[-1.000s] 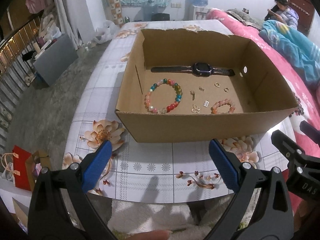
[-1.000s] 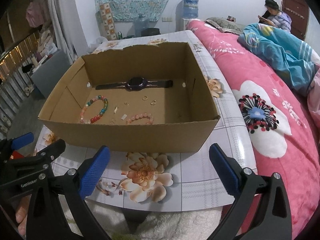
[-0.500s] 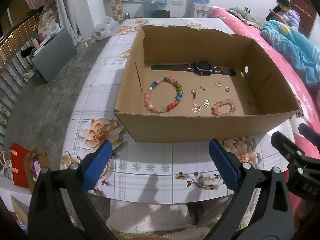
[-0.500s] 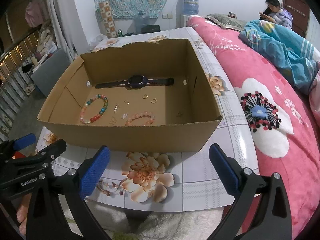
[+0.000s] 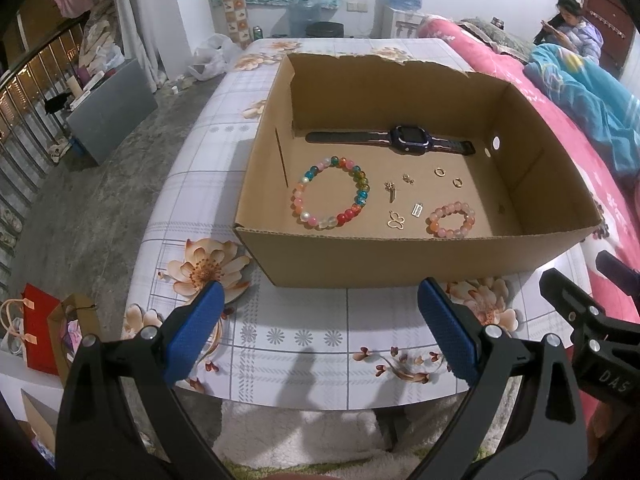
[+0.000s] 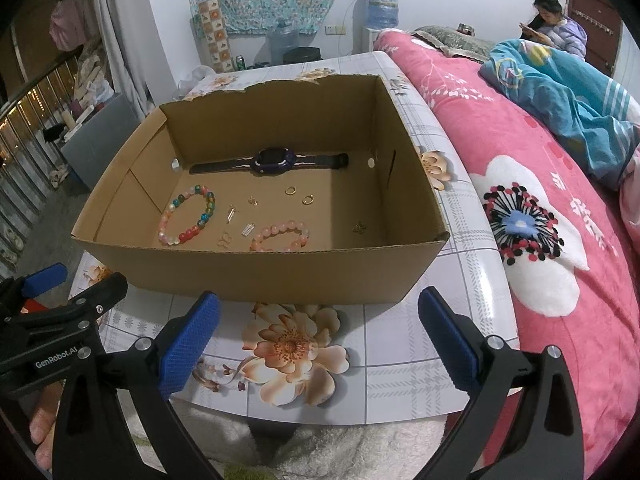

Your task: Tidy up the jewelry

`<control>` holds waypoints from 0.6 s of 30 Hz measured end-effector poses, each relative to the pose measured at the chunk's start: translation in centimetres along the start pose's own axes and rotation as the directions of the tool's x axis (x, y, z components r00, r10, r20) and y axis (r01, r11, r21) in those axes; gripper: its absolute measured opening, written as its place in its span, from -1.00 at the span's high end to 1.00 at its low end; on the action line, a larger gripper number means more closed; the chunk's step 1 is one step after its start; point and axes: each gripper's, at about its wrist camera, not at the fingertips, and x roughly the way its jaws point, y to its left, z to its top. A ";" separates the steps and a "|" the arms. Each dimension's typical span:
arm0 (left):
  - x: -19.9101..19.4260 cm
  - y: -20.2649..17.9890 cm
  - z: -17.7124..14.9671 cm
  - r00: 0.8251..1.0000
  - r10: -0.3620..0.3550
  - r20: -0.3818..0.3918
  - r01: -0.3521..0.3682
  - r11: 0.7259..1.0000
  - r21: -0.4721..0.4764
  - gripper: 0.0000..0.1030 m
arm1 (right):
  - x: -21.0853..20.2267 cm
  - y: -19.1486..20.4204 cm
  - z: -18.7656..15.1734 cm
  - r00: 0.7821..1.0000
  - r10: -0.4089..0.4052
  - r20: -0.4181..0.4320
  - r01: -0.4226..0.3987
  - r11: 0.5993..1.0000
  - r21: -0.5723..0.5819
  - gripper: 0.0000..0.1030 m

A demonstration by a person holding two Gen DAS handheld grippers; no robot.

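An open cardboard box (image 5: 408,258) (image 6: 256,272) stands on a floral table. Inside lie a dark watch (image 5: 410,141) (image 6: 274,160), a multicoloured bead bracelet (image 5: 331,191) (image 6: 188,216), a pink bead bracelet (image 5: 452,220) (image 6: 280,236), two gold rings (image 5: 440,171) (image 6: 291,190) and several small gold charms (image 5: 396,219) (image 6: 225,238). My left gripper (image 5: 320,334) is open and empty, above the table's near edge in front of the box. My right gripper (image 6: 318,336) is open and empty too, just right of the left one.
A bed with a pink floral blanket (image 6: 532,208) runs along the table's right side; a person (image 6: 556,28) sits at its far end. Left of the table, on the floor, are a grey cabinet (image 5: 108,108) and a red paper bag (image 5: 38,332).
Both grippers have risen a little, so the views look more steeply down into the box. Nothing in the box has moved.
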 end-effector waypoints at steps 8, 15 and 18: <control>-0.1 0.1 0.0 1.000 0.002 0.000 -0.002 1.000 -0.002 -0.82 | 0.1 0.0 0.0 1.000 0.001 -0.003 -0.001 1.000 0.000 -0.88; -0.1 0.1 -0.1 1.000 0.004 0.001 -0.004 1.000 -0.006 -0.82 | 0.3 0.1 -0.1 1.000 0.000 -0.003 0.000 1.000 0.001 -0.88; -0.1 0.1 -0.1 1.000 0.005 0.003 -0.005 1.000 -0.005 -0.82 | 0.4 0.1 -0.1 1.000 0.000 -0.004 0.000 1.000 -0.001 -0.88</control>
